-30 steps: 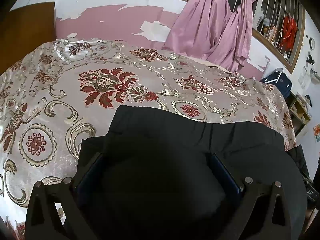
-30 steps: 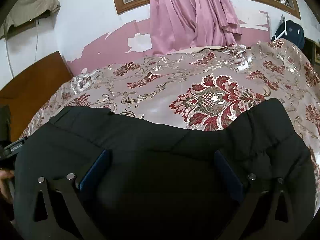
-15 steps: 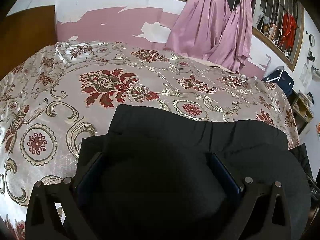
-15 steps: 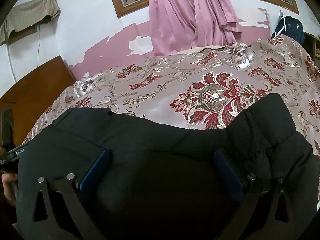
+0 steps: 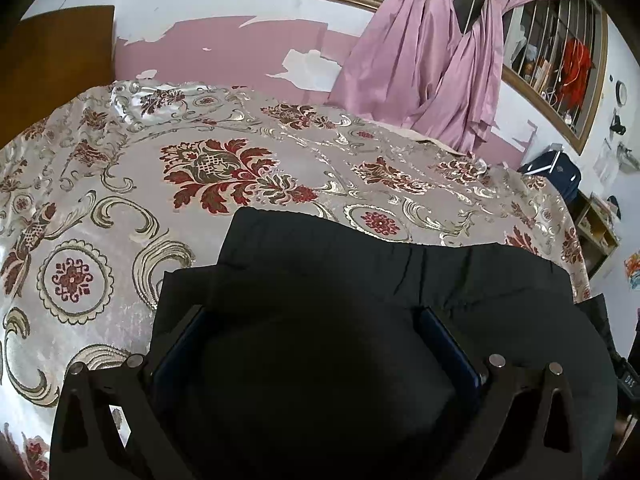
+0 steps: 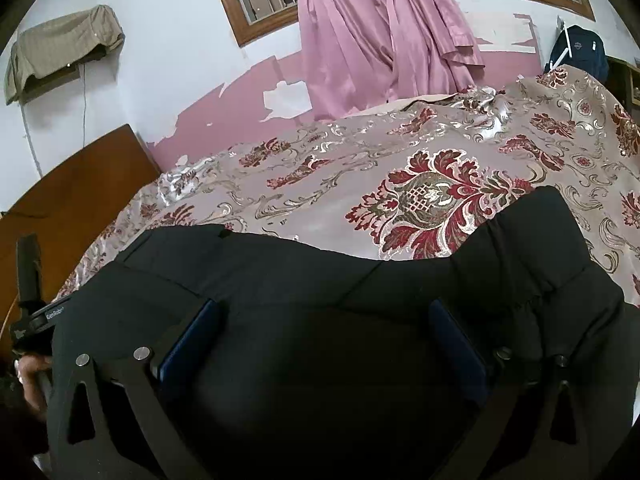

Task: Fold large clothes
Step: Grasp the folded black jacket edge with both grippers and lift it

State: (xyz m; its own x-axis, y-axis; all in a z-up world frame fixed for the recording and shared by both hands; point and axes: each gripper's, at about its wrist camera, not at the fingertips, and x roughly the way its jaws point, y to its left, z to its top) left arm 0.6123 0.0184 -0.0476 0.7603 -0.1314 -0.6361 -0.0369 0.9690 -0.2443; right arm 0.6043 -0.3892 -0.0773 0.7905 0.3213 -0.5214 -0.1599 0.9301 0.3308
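Observation:
A large black garment (image 5: 360, 280) lies over the near part of a bed with a floral silver-and-red bedspread (image 5: 200, 168). Its elastic waistband edge runs across the middle of both views; it also shows in the right wrist view (image 6: 320, 280). My left gripper (image 5: 316, 344) has its jaws wide apart, with black cloth bunched between and over the blue pads (image 5: 448, 344). My right gripper (image 6: 324, 340) stands the same way, jaws wide, cloth between the blue pads (image 6: 188, 336). The fingertips are hidden in the cloth. The bedspread also shows in the right wrist view (image 6: 440, 184).
A wooden headboard (image 5: 52, 64) stands at the left of the bed. Pink curtains (image 5: 432, 60) hang at a barred window behind it. A dark blue backpack (image 6: 576, 50) and a shelf (image 5: 596, 232) sit at the right. The other hand-held gripper's handle (image 6: 32, 308) shows at the left edge.
Both grippers have lifted and drawn back slightly with the black cloth; more bedspread shows beyond the waistband. The jaws have not changed.

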